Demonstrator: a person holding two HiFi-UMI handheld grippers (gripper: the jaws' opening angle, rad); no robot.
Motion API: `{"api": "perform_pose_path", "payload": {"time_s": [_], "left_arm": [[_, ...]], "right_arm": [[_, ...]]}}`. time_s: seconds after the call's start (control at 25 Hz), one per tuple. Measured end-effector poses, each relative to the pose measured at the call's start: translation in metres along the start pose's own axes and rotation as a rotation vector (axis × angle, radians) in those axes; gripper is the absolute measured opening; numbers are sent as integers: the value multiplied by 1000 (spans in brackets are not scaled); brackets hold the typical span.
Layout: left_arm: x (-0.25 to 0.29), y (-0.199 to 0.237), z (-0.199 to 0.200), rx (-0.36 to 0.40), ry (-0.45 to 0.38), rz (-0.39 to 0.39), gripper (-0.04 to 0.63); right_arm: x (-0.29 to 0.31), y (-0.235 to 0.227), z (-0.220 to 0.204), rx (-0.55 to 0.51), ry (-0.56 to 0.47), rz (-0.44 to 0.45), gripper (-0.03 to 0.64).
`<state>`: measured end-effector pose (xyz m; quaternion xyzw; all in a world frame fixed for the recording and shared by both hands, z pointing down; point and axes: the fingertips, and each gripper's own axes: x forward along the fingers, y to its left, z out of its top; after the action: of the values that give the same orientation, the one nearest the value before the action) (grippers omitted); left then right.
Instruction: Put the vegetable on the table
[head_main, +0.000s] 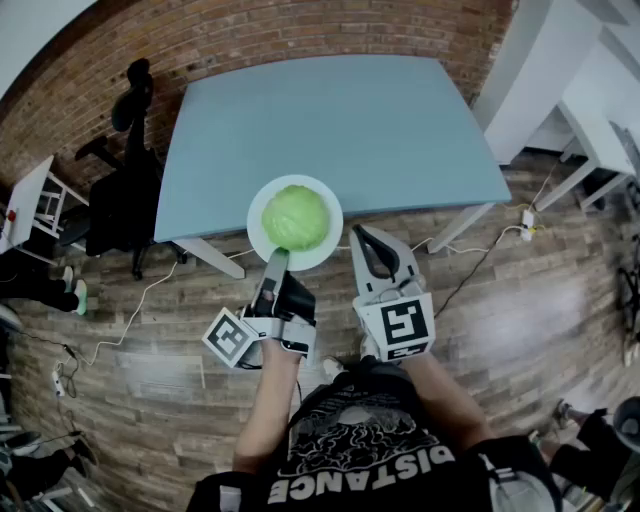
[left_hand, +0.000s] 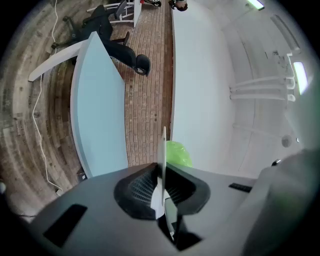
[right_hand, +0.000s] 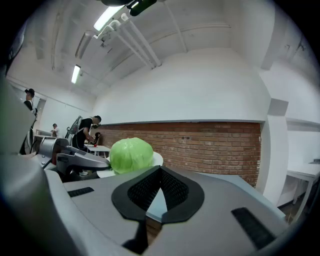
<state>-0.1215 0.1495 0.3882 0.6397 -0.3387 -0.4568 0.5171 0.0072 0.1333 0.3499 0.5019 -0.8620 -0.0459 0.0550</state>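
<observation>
While my left gripper (head_main: 276, 260) is clamped on the rim of the white plate (head_main: 258, 238), the cabbage (head_main: 296, 218) rides on that plate over the near edge of the table (head_main: 330, 120). Right gripper (head_main: 362, 238) closed, empty. Set-down apparently still to do.

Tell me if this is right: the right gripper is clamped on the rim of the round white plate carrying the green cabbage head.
Wrong gripper. The left gripper is clamped on the rim of the round white plate carrying the green cabbage head; the left gripper view shows that rim between its jaws, while the right gripper is shut on nothing.
</observation>
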Motion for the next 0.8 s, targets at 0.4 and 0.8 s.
{"api": "perform_pose_path", "payload": {"time_s": [0.4, 0.8], "left_arm": [[-1, -4, -1, -7, 24, -22, 29], [2, -5, -1, 5, 47, -41, 30]], "right_arm": [[-3, 8, 1, -7, 2, -11, 8], [-2, 9, 1, -9, -21, -21, 8]]}}
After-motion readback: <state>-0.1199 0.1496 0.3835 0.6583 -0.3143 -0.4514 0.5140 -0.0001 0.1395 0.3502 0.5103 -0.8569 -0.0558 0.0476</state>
